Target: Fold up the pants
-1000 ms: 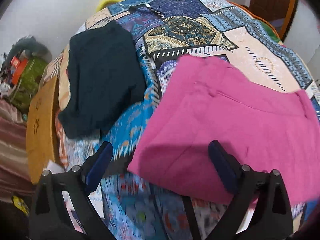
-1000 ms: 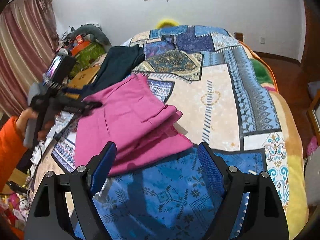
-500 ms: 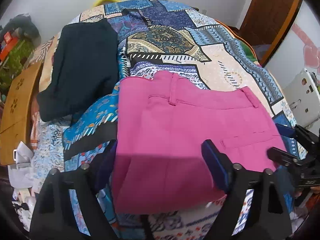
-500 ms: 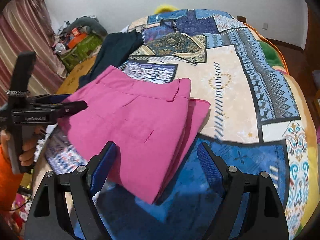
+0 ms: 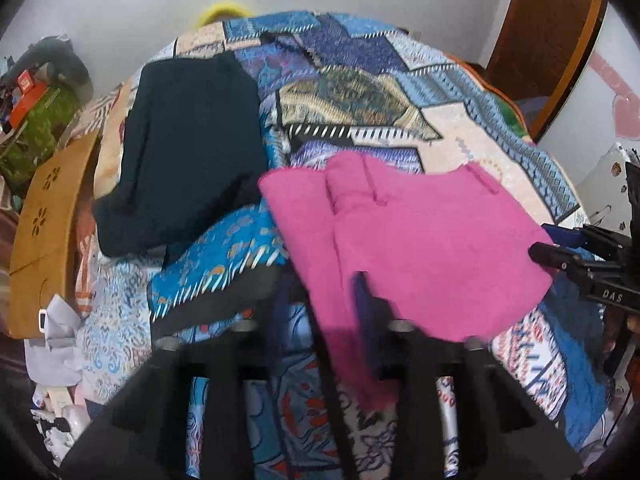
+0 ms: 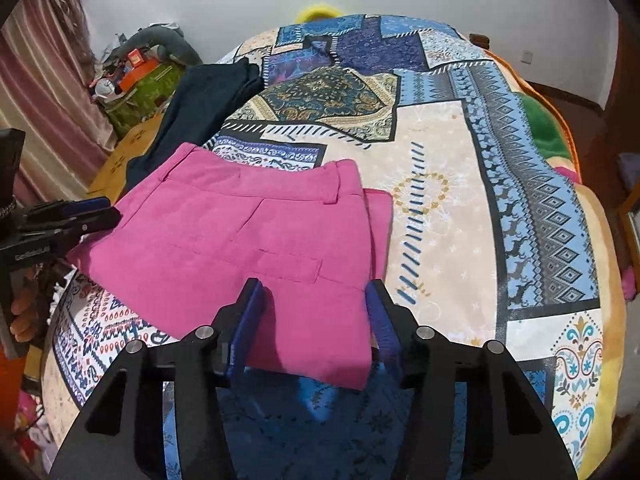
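The pink pants (image 6: 256, 240) lie folded on the patterned bedspread (image 6: 440, 168); they also show in the left wrist view (image 5: 420, 236). My right gripper (image 6: 316, 320) straddles the near corner of the fold, its blue fingers narrowed around the cloth. My left gripper (image 5: 320, 312) has narrowed around the other end of the pants, with pink cloth hanging between its blurred fingers. From the right wrist view the left gripper (image 6: 86, 214) sits at the pants' left edge. The right gripper (image 5: 560, 246) shows at the pants' right edge in the left wrist view.
A dark folded garment (image 5: 188, 148) lies on the bed to the left of the pants. A wooden board (image 5: 44, 232) and clutter (image 6: 136, 76) stand beside the bed's left edge. A green and orange blanket (image 6: 548, 132) is at the far right.
Both grippers have narrowed from wide open and closed in on opposite ends of the folded pants. The left end of the pants has lifted and bunched.
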The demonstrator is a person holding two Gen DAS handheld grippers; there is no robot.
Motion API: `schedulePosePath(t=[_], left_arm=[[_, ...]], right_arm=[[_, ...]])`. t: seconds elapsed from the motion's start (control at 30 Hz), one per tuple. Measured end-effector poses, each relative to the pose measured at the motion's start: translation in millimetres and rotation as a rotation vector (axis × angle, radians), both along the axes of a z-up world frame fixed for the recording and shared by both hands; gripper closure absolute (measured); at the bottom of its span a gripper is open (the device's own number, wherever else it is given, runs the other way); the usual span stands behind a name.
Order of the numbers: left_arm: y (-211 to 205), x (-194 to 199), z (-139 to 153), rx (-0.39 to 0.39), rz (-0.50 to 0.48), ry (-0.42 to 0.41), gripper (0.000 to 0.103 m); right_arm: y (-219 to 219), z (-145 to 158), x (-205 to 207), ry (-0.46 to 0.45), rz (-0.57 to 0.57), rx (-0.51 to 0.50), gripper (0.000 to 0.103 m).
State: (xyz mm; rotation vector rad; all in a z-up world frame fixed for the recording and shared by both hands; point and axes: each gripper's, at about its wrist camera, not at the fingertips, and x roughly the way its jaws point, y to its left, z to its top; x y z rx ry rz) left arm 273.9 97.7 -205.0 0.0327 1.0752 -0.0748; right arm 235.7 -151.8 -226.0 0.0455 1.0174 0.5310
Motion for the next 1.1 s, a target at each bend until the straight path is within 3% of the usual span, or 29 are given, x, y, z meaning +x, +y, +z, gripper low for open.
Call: schedulePosePath(t=[0.03, 0.13, 0.27, 0.47, 0.57, 0.63, 0.77, 0.93, 1.1], left_arm=[[2.8, -2.2, -5.4, 0.022, 0.018, 0.009, 0.091], [7.7, -11.0, -23.5, 0.069, 0.045, 0.028, 0.092], [2.6, -17.4, -24.3, 0.124, 0.038, 0.014, 0.092], [20.8, -7.5, 0.4, 0.008, 0.075, 0.016, 0.091], [20.9, 1.0, 22.3, -0.016, 0.071, -0.025, 0.082], [14.2, 8.7, 33.8, -0.028, 0.049, -0.047, 0.067], [-8.8, 29.3, 43.1, -0.072, -0.014, -0.045, 0.061], [-41.4, 59.0, 26.6, -0.078, -0.099, 0.009, 0.061], [-51.6, 80.3, -15.0, -0.039, -0.129, 0.123, 0.061]], right_arm=[[1.2, -3.2, -1.3, 0.008, 0.008, 0.001, 0.059], [1.9, -10.8, -4.3, 0.018, 0.020, 0.000, 0.061], [-3.0, -15.1, -6.2, 0.033, 0.011, 0.007, 0.061], [-8.1, -3.4, -5.5, 0.043, 0.014, 0.001, 0.060], [-10.6, 9.9, -5.9, 0.024, 0.026, 0.006, 0.056], [-12.5, 20.8, -3.8, 0.002, 0.027, 0.029, 0.049], [-3.9, 35.2, 8.3, -0.025, 0.039, 0.058, 0.043], [25.3, 31.4, 32.9, 0.000, 0.100, 0.068, 0.043], [47.5, 4.1, 52.2, 0.100, 0.136, 0.039, 0.042]])
